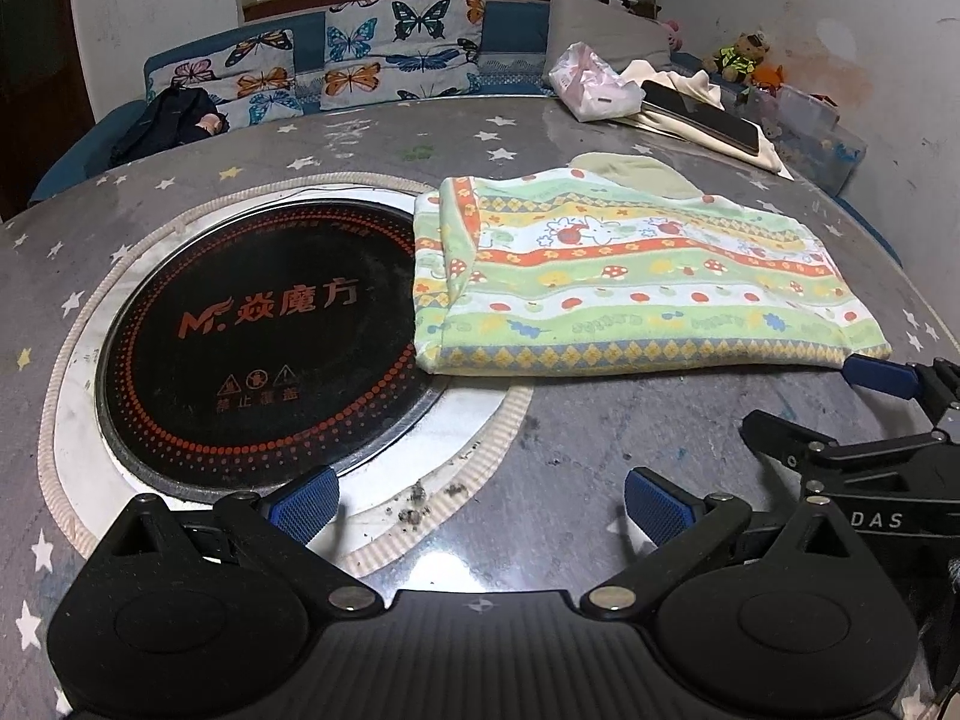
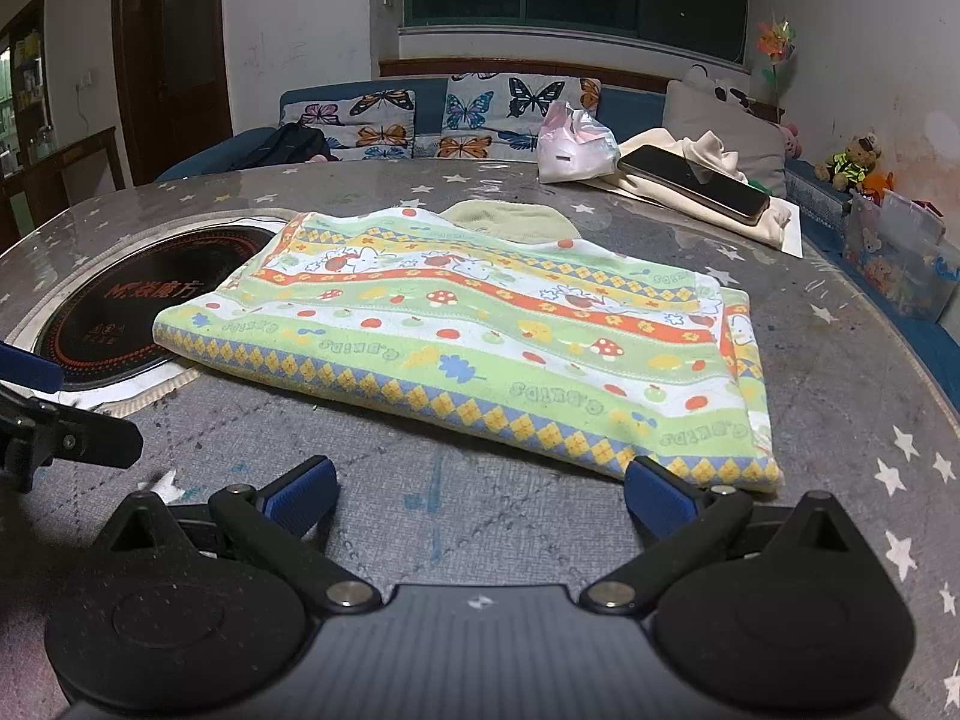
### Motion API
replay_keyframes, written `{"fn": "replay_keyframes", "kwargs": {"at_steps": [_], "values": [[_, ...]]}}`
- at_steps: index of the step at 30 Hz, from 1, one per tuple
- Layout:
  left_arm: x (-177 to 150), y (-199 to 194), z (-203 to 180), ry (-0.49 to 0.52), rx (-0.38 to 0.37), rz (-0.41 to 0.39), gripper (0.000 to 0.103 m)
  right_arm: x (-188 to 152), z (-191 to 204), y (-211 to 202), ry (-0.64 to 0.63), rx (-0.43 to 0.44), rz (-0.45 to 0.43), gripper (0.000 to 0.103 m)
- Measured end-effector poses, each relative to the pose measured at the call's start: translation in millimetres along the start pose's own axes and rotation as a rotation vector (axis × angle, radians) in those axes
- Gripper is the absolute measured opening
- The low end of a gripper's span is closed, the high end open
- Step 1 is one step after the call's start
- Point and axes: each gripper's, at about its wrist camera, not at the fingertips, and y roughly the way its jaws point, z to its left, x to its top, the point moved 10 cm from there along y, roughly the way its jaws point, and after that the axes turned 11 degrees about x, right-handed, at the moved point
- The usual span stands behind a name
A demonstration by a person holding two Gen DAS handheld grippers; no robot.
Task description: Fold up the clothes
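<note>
STEP: patterned garment (image 2: 468,336) lies folded flat on table (image 2: 480,516) | LEFT gripper (image 1: 480,504): released | RIGHT gripper (image 2: 480,495): released, empty | NEXT: probably grasp near edge for another fold.

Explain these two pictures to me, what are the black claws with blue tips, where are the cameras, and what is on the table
The claws are two hand-held grippers, each carrying a camera that looks along its fingers. One picture is from the left gripper, the other from the right gripper. Both are open and hold nothing. On the star-patterned table lies a folded patterned child's garment, partly over a round built-in cooktop. Farther back are a phone on cream cloth and a plastic bag.
</note>
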Motion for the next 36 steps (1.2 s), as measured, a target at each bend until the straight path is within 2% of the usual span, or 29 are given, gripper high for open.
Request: {"fn": "replay_keyframes", "kwargs": {"at_steps": [7, 36], "values": [[1, -7, -6, 0.028, 0.027, -0.021, 0.103, 0, 0, 0, 0.002, 0.001, 0.0, 0.103], [12, -18, -18, 0.049, 0.019, -0.046, 0.103, 0, 0, 0, -0.001, -0.002, 0.004, 0.103]]}}
